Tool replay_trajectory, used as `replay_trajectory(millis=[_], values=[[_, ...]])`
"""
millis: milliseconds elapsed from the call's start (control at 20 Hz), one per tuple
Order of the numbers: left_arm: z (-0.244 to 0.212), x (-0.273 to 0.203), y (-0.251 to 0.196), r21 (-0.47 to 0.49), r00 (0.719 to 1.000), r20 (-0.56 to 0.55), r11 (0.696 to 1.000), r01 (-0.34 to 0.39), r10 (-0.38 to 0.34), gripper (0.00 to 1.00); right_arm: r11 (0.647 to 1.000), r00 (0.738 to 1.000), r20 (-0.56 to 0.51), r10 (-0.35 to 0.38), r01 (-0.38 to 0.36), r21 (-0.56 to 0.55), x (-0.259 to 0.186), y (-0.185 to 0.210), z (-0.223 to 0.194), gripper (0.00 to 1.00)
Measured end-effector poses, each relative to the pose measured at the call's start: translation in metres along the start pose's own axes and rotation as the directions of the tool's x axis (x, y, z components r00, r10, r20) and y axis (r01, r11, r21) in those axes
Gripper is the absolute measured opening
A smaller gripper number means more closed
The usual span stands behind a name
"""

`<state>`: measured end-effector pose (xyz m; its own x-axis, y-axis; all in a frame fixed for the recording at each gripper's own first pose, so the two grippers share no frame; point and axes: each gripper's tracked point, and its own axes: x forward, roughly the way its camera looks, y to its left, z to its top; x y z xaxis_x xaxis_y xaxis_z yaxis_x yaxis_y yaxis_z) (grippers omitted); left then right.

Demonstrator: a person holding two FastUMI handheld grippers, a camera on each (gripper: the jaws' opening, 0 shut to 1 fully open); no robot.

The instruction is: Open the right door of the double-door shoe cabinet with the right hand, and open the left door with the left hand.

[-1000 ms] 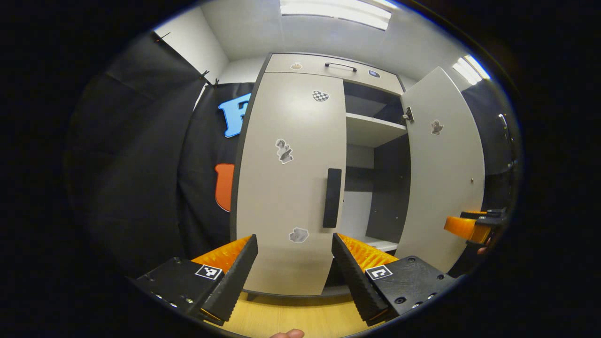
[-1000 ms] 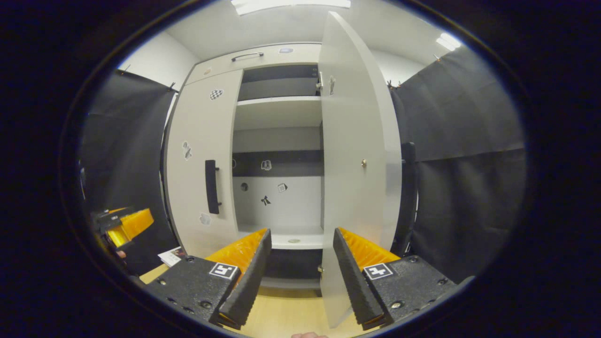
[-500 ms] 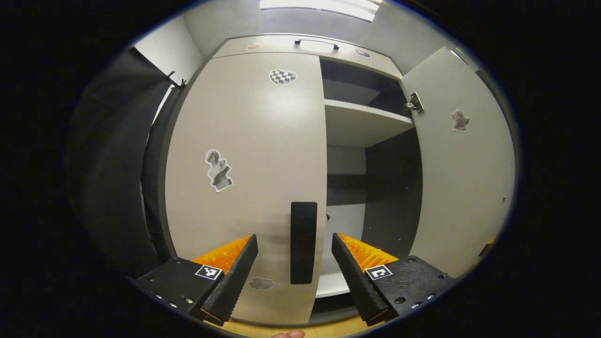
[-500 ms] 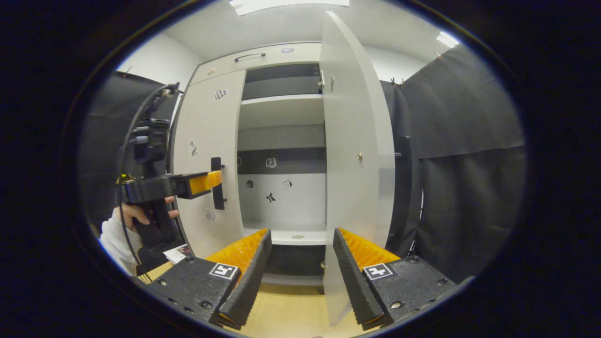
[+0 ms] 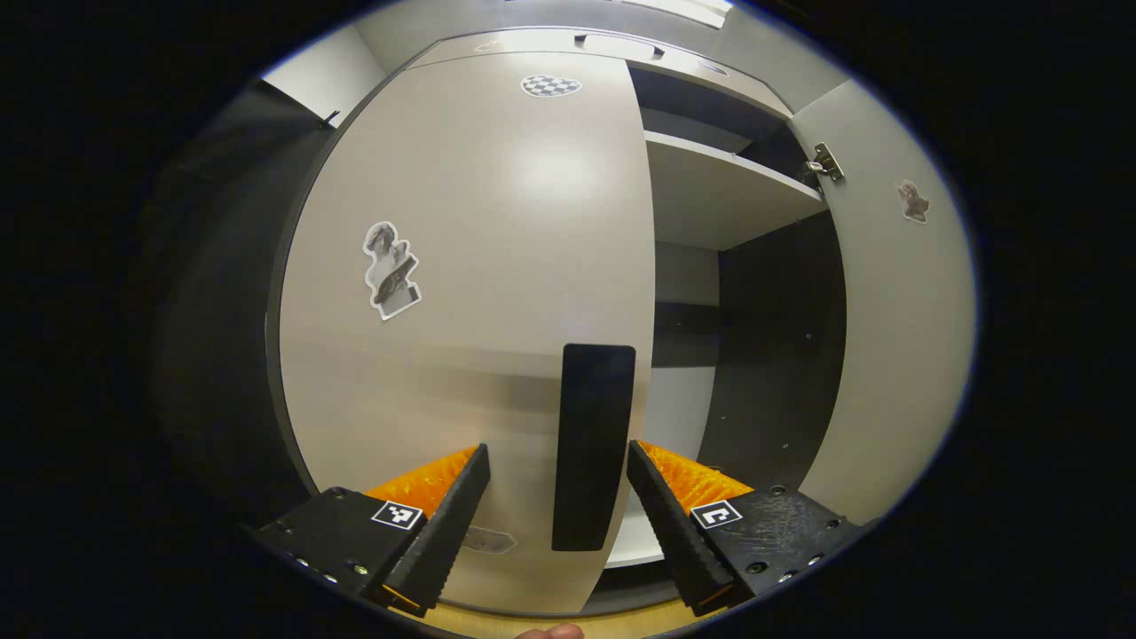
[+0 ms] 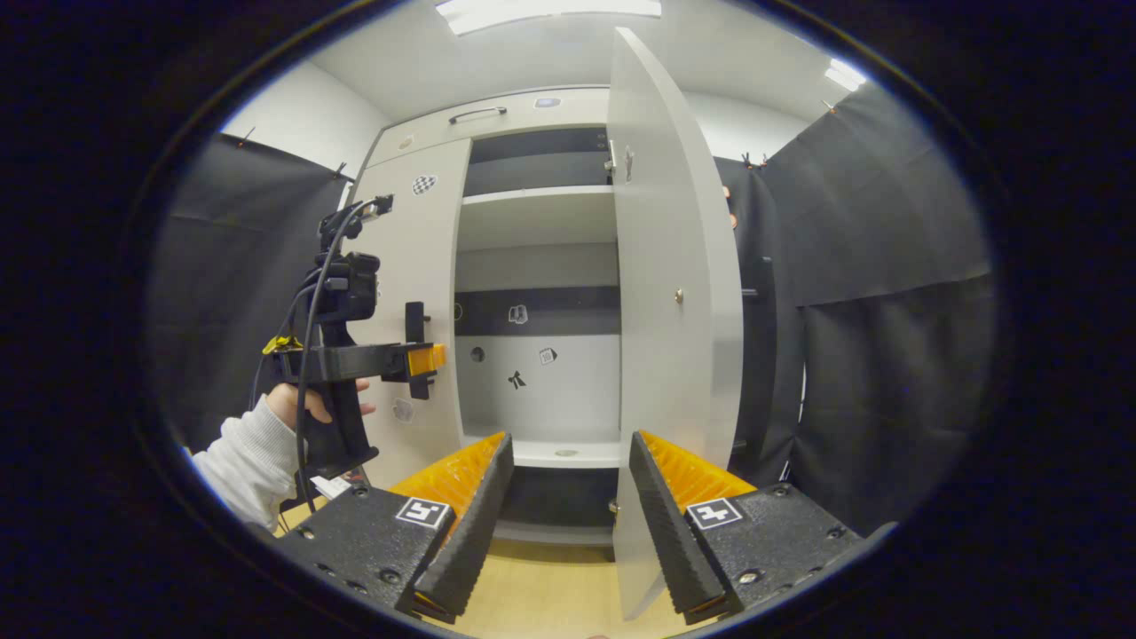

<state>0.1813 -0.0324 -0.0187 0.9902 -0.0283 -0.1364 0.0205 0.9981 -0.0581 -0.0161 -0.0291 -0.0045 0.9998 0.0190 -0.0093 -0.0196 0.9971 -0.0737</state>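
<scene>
Left hand-held gripper (image 5: 557,506) spread wide, holding nothing, with the black handle (image 5: 592,444) of the left door (image 5: 461,293) dead ahead between its fingers; no contact visible yet. Left door closed. Seen from the right gripper view, reaching level toward that handle from a sleeved hand (image 6: 306,404). Right hand-held gripper (image 6: 566,524) likewise wide apart and empty, backed off from the cabinet, with the right door (image 6: 670,293) swung out ahead and slightly to its right, edge-on.

Likely trouble from here: closing too early and pinching air in front of the handle, or closing off-centre so one finger rides the door face and the grip slips on the pull. Handle sits at the door's free edge, so a finger pushed past it could jam into the gap beside the open compartment. Pulling straight back rather than along the hinge arc could twist the grip loose. Right door, left free, might drift.

Pale wooden floor (image 6: 550,586) below the cabinet. Inside, a white shelf (image 6: 537,217) above, a dark band and small stickers on the back panel. Black cloth walls on both sides, strip lights (image 6: 550,9) overhead.
</scene>
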Motion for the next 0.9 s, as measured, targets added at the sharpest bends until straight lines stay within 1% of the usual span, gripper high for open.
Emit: replay_trajectory(millis=[50,150,200,250,300,350,400,450,500,600,700,800,850,900], values=[[0.000,0.000,0.002,-0.002,1.000,0.000,1.000,-0.007,0.007,0.94,1.000,1.000,-0.001,-0.001,0.001,-0.001,0.000,0.000,0.000,0.83],[-0.001,-0.001,0.007,0.009,0.999,-0.005,0.999,-0.035,0.035,0.90,1.000,1.000,-0.001,0.003,-0.003,-0.005,0.001,0.001,-0.001,0.83],[-0.001,-0.002,0.004,0.010,0.999,0.000,0.999,-0.033,0.033,0.82,1.000,1.000,-0.007,0.005,-0.005,-0.006,0.001,0.000,-0.003,0.83],[-0.002,0.000,0.004,0.014,1.000,-0.009,0.999,-0.029,0.029,0.80,1.000,1.000,-0.010,0.005,-0.005,-0.006,0.002,0.000,-0.004,0.83],[-0.002,-0.001,0.000,0.009,1.000,-0.005,1.000,-0.022,0.022,0.73,1.000,1.000,-0.011,0.004,-0.004,-0.009,0.002,0.000,-0.003,0.84],[0.000,0.008,-0.004,0.021,1.000,-0.005,1.000,-0.020,0.020,0.59,1.000,1.000,-0.010,0.004,-0.004,-0.010,0.002,0.000,-0.003,0.83],[-0.006,0.013,-0.008,0.043,1.000,0.000,0.999,-0.010,0.010,0.54,1.000,1.000,-0.010,0.006,-0.006,-0.010,0.002,0.000,-0.004,0.83],[0.003,-0.001,-0.013,0.063,1.000,0.006,0.998,-0.014,0.014,0.47,1.000,1.000,-0.011,0.008,-0.008,-0.009,0.002,0.001,-0.004,0.83],[-0.002,0.006,-0.012,0.073,1.000,0.000,0.997,-0.018,0.018,0.30,1.000,1.000,-0.010,0.012,-0.012,-0.007,0.002,0.001,-0.003,0.83],[-0.004,0.003,-0.012,0.067,1.000,-0.014,0.998,-0.006,0.006,0.29,1.000,1.000,-0.006,0.015,-0.015,0.000,0.002,0.001,-0.003,0.83],[-0.002,-0.001,-0.012,0.068,1.000,-0.012,0.998,0.000,0.001,0.21,1.000,1.000,-0.006,0.012,-0.012,-0.004,0.003,0.001,-0.004,0.83],[-0.002,-0.002,-0.012,0.102,1.000,0.001,0.995,0.007,-0.007,0.13,1.000,1.000,-0.012,0.012,-0.012,-0.009,0.004,0.002,-0.004,0.83],[-0.001,-0.001,-0.013,0.107,1.000,0.004,0.994,0.014,-0.014,0.12,1.000,1.000,-0.018,0.016,-0.016,-0.006,0.006,0.002,-0.006,0.83],[-0.002,-0.001,-0.013,0.099,1.000,0.006,0.995,0.017,-0.017,0.07,1.000,1.000,-0.020,0.016,-0.016,-0.004,0.006,0.002,-0.006,0.83]])
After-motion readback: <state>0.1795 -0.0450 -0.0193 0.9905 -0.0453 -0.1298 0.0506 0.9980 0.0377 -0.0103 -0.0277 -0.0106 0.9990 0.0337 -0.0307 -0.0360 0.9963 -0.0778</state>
